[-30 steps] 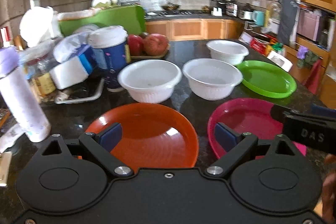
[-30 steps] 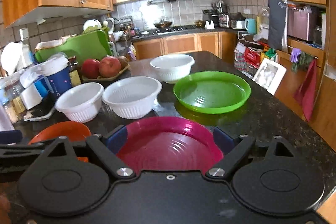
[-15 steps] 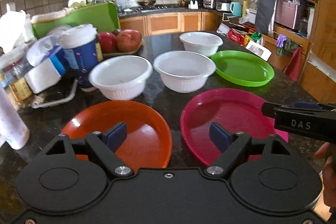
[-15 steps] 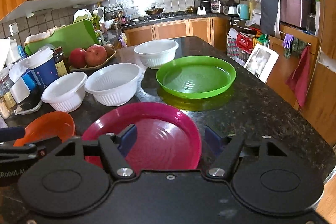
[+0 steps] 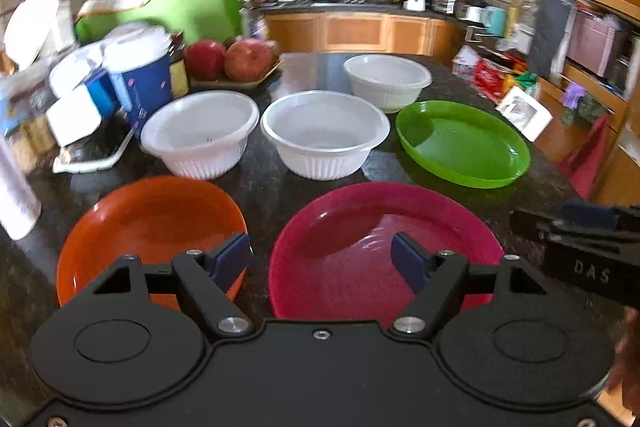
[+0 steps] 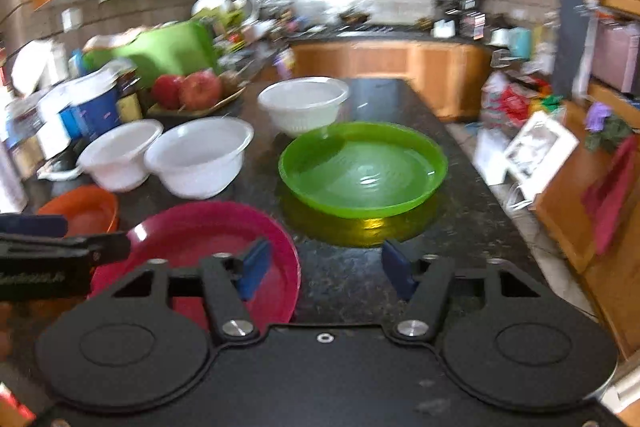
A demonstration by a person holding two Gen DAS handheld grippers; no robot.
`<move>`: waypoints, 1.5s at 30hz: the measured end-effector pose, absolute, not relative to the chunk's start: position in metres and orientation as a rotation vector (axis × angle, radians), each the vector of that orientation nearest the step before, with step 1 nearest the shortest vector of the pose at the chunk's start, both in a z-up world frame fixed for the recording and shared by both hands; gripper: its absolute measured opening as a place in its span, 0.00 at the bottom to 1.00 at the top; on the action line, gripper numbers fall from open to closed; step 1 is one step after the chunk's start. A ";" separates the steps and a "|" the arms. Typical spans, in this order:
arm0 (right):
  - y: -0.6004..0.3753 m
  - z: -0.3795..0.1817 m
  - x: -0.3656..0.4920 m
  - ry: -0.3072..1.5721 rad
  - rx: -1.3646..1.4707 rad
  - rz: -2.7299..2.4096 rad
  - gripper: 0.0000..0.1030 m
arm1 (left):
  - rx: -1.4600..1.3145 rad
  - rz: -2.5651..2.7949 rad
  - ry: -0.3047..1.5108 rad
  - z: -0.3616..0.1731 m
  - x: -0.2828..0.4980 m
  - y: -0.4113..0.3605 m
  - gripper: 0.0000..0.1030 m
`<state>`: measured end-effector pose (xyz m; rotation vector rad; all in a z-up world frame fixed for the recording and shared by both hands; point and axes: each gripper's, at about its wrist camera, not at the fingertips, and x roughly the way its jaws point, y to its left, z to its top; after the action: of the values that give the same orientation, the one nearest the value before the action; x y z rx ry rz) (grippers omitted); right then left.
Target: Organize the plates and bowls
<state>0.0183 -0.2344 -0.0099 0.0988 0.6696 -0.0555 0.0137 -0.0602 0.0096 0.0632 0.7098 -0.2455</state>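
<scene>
Blue-padded left tongs (image 5: 320,261) hang apart and empty above the gap between the round orange plastic plate (image 5: 148,227) and the round magenta plastic plate (image 5: 380,251) on the dark speckled stone surface (image 5: 268,187), three white ribbed bowls (image 5: 325,133) beyond. From the right wrist, the right tongs (image 6: 324,269) also gape empty, over the magenta plate's right edge, with the round green plastic plate (image 6: 362,169) just ahead.

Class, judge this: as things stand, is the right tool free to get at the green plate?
Probably yes. The right tool is open and empty, and only bare countertop lies between it and the green plate. The pink plate sits off to its left, out of the way.
</scene>
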 end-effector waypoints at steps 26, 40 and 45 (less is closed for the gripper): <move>-0.218 -0.036 0.054 0.756 0.034 0.051 0.24 | 0.043 -0.210 0.878 -0.014 0.020 -0.050 0.41; -0.218 -0.045 0.053 0.795 0.047 -0.027 0.15 | 0.052 -0.271 0.902 -0.021 0.028 -0.044 0.38; -0.215 -0.046 0.050 0.791 0.039 -0.061 0.10 | 0.045 -0.280 0.904 -0.020 0.030 -0.040 0.26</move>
<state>0.0501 -0.2147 -0.0458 0.0388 0.7912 -0.0611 0.0302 -0.0399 -0.0199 0.0446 0.9037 -0.2799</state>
